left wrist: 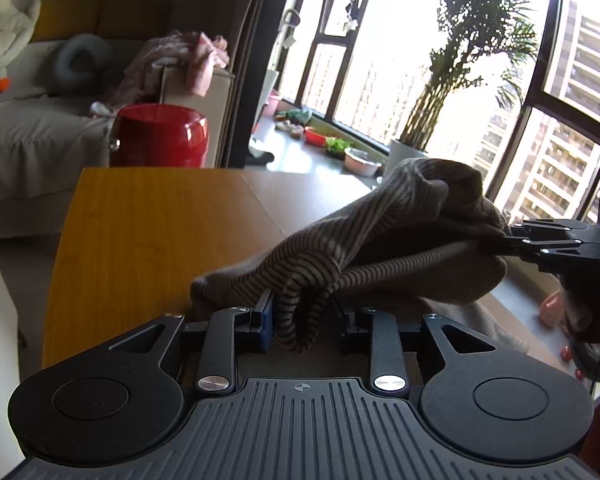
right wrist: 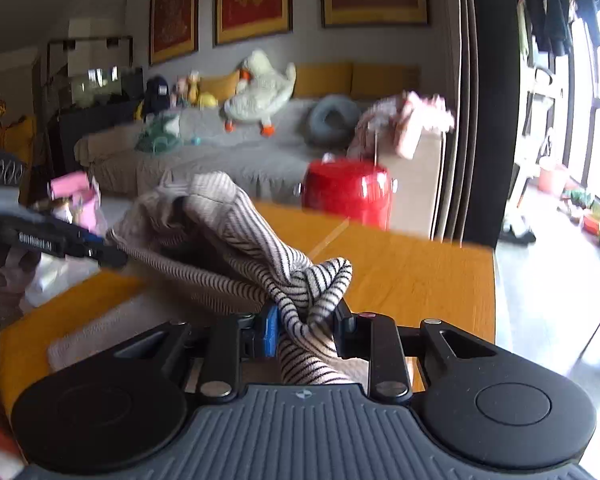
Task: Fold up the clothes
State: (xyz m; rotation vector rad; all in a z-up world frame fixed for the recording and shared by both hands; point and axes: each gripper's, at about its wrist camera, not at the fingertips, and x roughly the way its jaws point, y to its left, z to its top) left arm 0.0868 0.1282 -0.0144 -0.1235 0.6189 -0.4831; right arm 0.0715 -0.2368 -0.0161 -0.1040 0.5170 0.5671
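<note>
A beige garment with thin dark stripes (left wrist: 400,232) hangs bunched between both grippers, above the wooden table (left wrist: 148,232). My left gripper (left wrist: 304,312) is shut on one bunched end of it. My right gripper (right wrist: 306,316) is shut on the other end (right wrist: 300,292). The right gripper shows in the left wrist view (left wrist: 512,242) at the right, pinching the cloth. The left gripper shows in the right wrist view (right wrist: 112,256) at the left, also on the cloth. Part of the garment sags toward the table (right wrist: 400,280).
A red round stool (left wrist: 160,136) stands past the table's far edge. A grey sofa (right wrist: 228,156) with a white goose toy (right wrist: 260,92) and pink clothes (right wrist: 404,120) is behind. Windows and a potted plant (left wrist: 460,60) are to the right. A beige cloth (right wrist: 100,332) lies on the table.
</note>
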